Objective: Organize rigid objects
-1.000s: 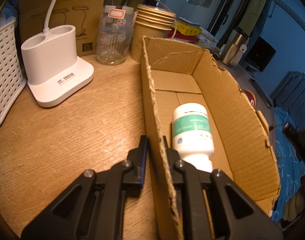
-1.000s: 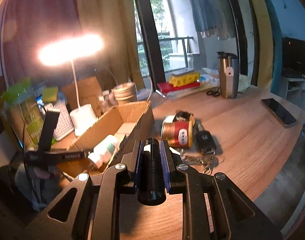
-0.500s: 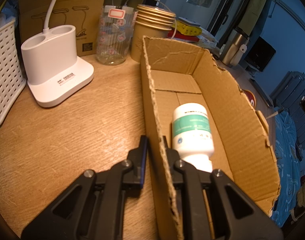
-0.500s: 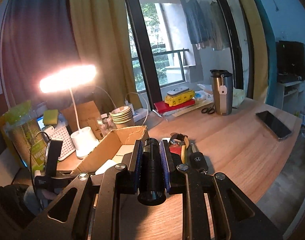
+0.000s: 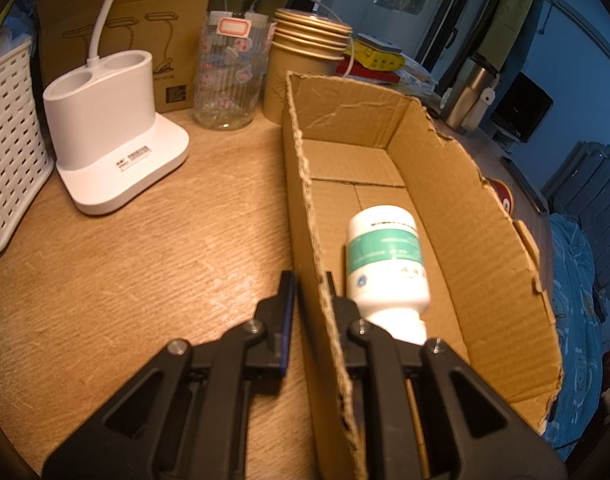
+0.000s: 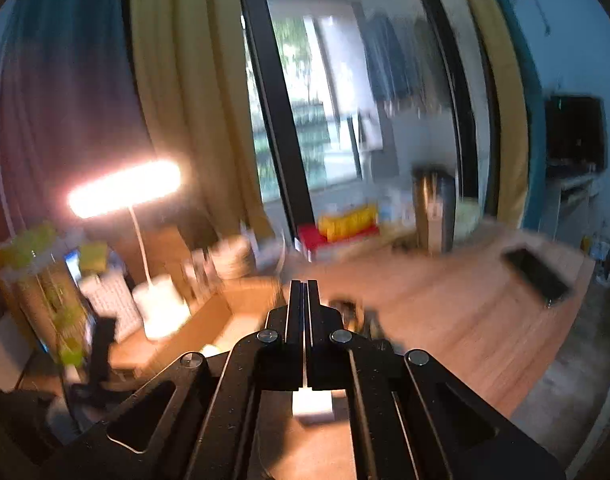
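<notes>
A: Two views, read left to right. In the left-wrist view, a white basket (image 5: pixel 9 136) stands at the far left, then a white lamp base (image 5: pixel 117 148), a glass jar (image 5: pixel 229 72) and a stack of gold-lidded tubs (image 5: pixel 305 60). What holds the cardboard box (image 5: pixel 477 216)?

B: The left gripper (image 5: pixel 309 292) is clamped on the box's near long wall, one finger outside, one inside.

A: And the task's thing?

B: A white bottle (image 5: pixel 385 264) lies on its side on the box floor, just right of that gripper, its long axis along the box, cap toward the camera. Beyond the bottle the floor is bare.

A: The right-wrist view?

B: Blurred. The right gripper (image 6: pixel 304 300) is closed with nothing between its fingers. The box (image 6: pixel 209 320) lies ahead and to its left, so the left hand is nearer it. A thermos (image 6: pixel 433 208) and a phone (image 6: pixel 537 276) rest on the bench (image 6: pixel 445 312) to the right, clear of the way.
</notes>
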A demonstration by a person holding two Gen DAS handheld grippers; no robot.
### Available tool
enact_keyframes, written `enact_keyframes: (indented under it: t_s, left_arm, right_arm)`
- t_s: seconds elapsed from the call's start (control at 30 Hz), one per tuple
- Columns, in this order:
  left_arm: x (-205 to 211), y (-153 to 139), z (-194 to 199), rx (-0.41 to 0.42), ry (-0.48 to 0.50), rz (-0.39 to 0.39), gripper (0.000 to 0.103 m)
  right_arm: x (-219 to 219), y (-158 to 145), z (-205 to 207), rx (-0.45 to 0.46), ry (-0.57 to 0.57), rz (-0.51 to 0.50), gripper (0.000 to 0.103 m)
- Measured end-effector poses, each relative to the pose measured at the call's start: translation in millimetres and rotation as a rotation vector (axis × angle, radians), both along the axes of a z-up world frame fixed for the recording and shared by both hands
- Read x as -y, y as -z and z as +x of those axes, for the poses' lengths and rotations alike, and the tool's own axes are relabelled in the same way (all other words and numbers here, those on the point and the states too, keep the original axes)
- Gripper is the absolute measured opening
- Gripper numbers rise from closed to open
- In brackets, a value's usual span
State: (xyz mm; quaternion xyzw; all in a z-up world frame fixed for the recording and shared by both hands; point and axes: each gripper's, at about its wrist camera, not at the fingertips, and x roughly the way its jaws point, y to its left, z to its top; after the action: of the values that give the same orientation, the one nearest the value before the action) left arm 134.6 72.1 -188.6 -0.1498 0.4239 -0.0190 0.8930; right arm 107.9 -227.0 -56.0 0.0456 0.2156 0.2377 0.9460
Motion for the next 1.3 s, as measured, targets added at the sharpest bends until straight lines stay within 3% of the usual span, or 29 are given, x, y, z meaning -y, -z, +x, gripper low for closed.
enact_keyframes:
  t_s: [0.13, 0.2, 0.4, 0.57, 0.8, 0.97, 1.07, 1.13, 1.3]
  left_arm:
    - [1.5, -0.1, 0.1, 0.0, 0.0, -0.001, 0.013]
    - [1.4, -0.1, 0.4, 0.0, 0.001, -0.001, 0.013]
    - [-0.2, 0.1, 0.9, -0.001, 0.003, -0.008, 0.013]
    - [2.1, -0.9, 1.3, -0.003, 0.004, -0.004, 0.014]
    - [4.3, -2.1, 2.9, -0.004, 0.003, 0.0, 0.015]
    - [4.6, -2.4, 2.6, -0.005, -0.001, 0.005, 0.015]
    - [4.9, -2.4, 3.0, -0.005, 0.0, 0.005, 0.015]
    - [5.1, -2.5, 3.1, -0.005, 0.0, 0.004, 0.015]
    - [5.0, -2.4, 3.3, -0.005, 0.0, 0.002, 0.015]
  right_arm:
    - [-6.4, 48.7, 10.2, -0.107, -0.007, -0.056, 0.0]
    - [-6.4, 59.6, 8.0, -0.115, -0.008, -0.066, 0.0]
    - [10.7, 64.4, -4.3, -0.134, -0.046, -0.006, 0.001]
    - [20.8, 68.0, -19.6, -0.117, -0.054, -0.045, 0.004]
    - [41.5, 65.8, -29.5, -0.112, -0.012, -0.031, 0.027]
    - [24.9, 62.9, -10.2, -0.121, 0.023, -0.09, 0.034]
    - [5.8, 67.9, 3.7, -0.149, 0.019, -0.14, 0.049]
    - [-9.6, 71.6, 10.8, -0.157, 0.003, -0.169, 0.067]
    - [-41.4, 83.6, 23.2, -0.176, -0.027, -0.233, 0.069]
